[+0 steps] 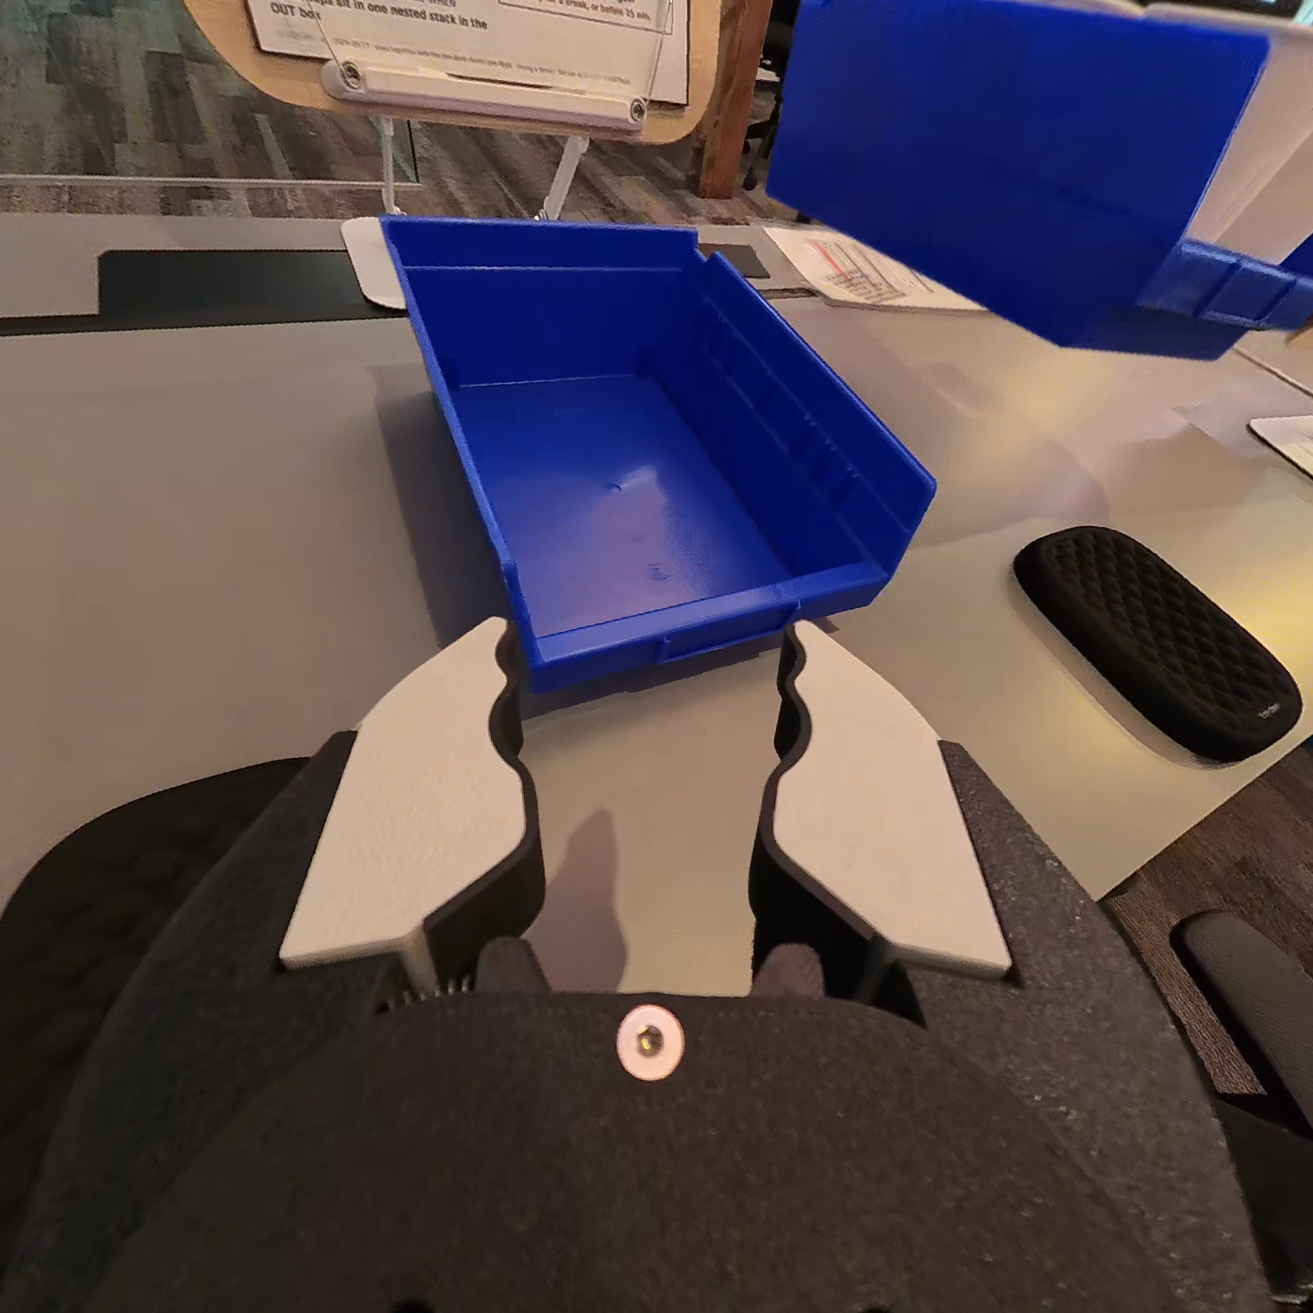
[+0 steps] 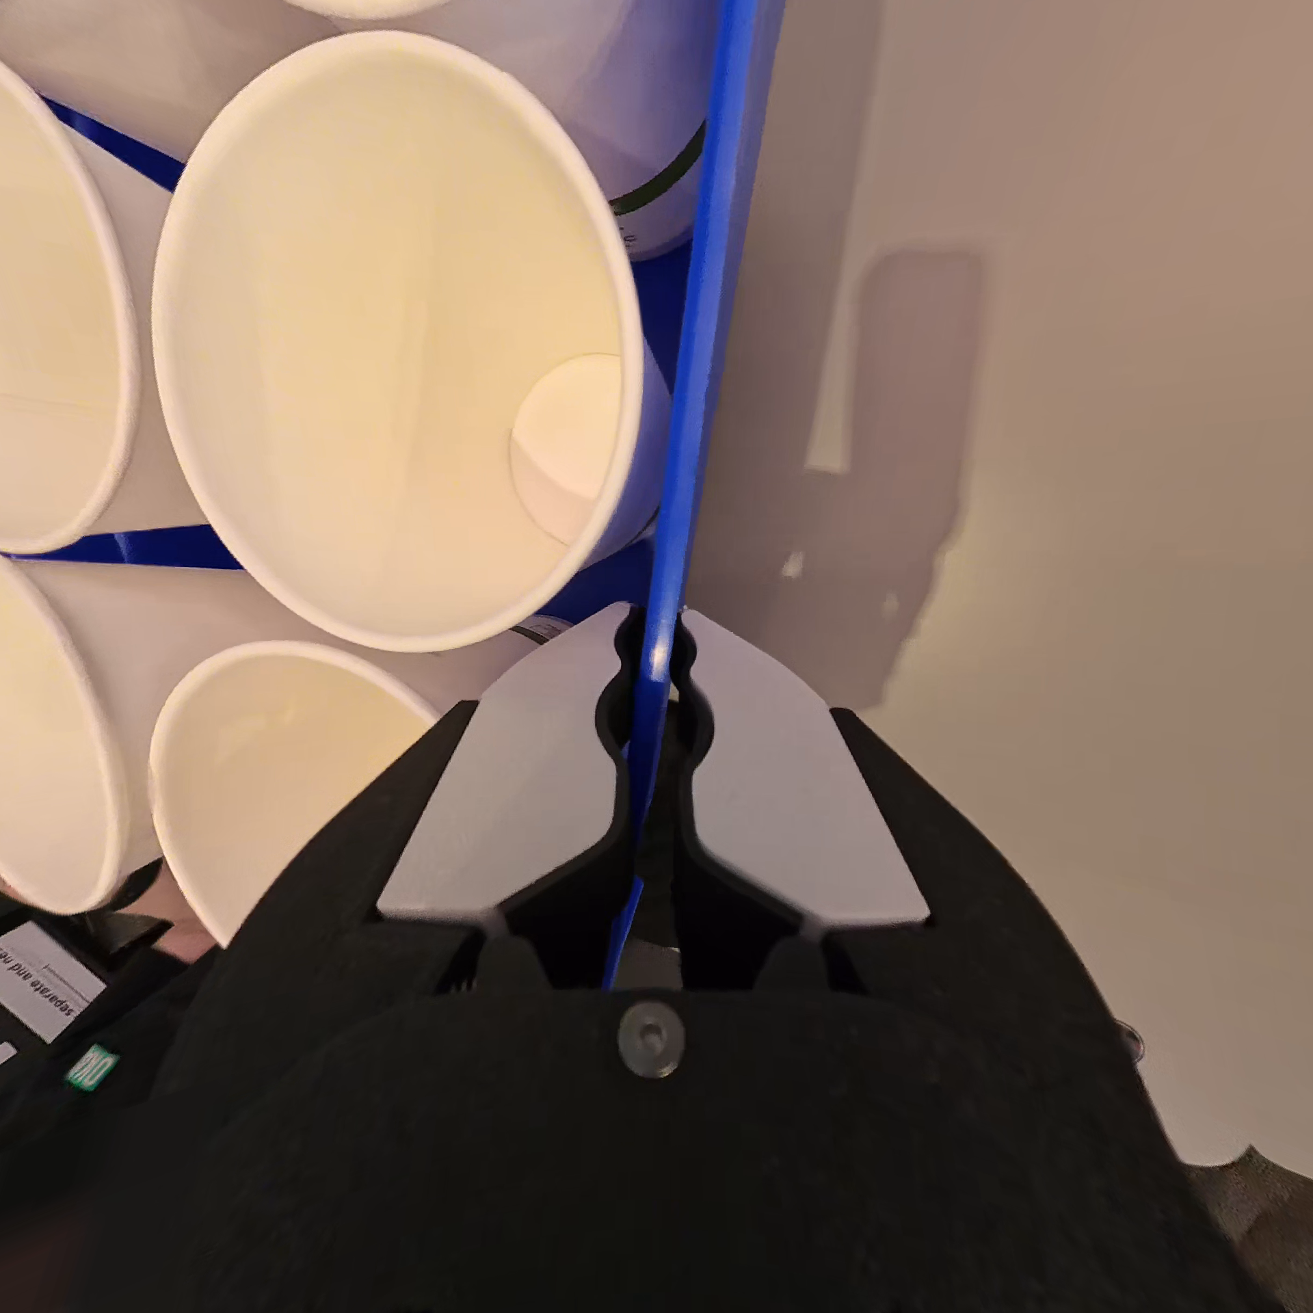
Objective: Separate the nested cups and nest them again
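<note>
While the right gripper point(image 2: 652, 639) clamps the wall of the cup-filled bin point(image 2: 685, 426), the left gripper point(image 1: 648, 643) waits apart, so nesting seems unfinished.

Each gripper has a grainy black body, 2 pale grey fingers point(image 1: 426, 796) with wavy black inner pads point(image 2: 625, 710), and 1 round central screw point(image 1: 649, 1042).

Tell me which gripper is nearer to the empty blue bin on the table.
Left. The left gripper hangs open just before the empty bin's near edge; the right gripper is clamped on the raised bin holding cups.
</note>
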{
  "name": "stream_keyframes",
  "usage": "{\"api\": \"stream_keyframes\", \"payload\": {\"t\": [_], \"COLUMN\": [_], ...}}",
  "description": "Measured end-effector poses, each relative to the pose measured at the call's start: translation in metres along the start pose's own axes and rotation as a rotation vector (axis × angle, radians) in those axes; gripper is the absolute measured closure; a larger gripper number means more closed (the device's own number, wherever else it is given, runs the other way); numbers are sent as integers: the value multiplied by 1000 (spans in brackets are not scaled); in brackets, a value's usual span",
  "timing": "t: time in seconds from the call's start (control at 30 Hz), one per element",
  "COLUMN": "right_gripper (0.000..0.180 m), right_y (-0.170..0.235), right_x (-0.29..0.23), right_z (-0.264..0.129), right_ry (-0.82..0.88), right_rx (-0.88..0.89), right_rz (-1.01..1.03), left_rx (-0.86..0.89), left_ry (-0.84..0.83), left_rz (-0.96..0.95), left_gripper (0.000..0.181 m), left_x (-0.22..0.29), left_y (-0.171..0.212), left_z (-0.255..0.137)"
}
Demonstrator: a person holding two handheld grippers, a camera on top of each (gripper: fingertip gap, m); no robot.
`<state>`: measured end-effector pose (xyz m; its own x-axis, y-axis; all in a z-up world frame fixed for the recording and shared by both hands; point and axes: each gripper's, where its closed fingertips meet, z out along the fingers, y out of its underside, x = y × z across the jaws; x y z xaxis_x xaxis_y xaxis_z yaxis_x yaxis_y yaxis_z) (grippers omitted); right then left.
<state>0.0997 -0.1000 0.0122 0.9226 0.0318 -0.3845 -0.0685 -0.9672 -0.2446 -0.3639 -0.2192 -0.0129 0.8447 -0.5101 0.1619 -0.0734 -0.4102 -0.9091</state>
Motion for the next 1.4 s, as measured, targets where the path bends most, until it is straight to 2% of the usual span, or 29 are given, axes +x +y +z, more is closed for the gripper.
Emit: {"api": "stream_keyframes", "payload": {"t": [0.17, 0.33, 0.63, 0.97, 1.17, 1.4], "right_gripper": [173, 173, 172, 172, 172, 172], "right_y": [-18, -27, -36, -40, -31, -37], "right_x": [-61, -136, -296, -463, -518, -532], "right_z": [-5, 15, 89, 178, 243, 315], "right_ry": [-2, -59, -157, -230, -299, -249], "right_rx": [-12, -66, -187, -255, -324, -293], "right_rz": [-79, -156, -334, -541, -590, -595], "left_rx": [24, 50, 155, 203, 212, 192], "left_ry": [-19, -45, -203, -389, -444, -501], "left_rz": [-6, -27, -65, -116, -150, -205], "left_gripper": [112, 112, 113, 114, 114, 114], "left_x": [-9, -24, -78, -143, -165, -189], "left_y": [-4, -6, -13, 3, 18, 42], "left_z": [-13, -29, -91, -158, -181, -199]}}
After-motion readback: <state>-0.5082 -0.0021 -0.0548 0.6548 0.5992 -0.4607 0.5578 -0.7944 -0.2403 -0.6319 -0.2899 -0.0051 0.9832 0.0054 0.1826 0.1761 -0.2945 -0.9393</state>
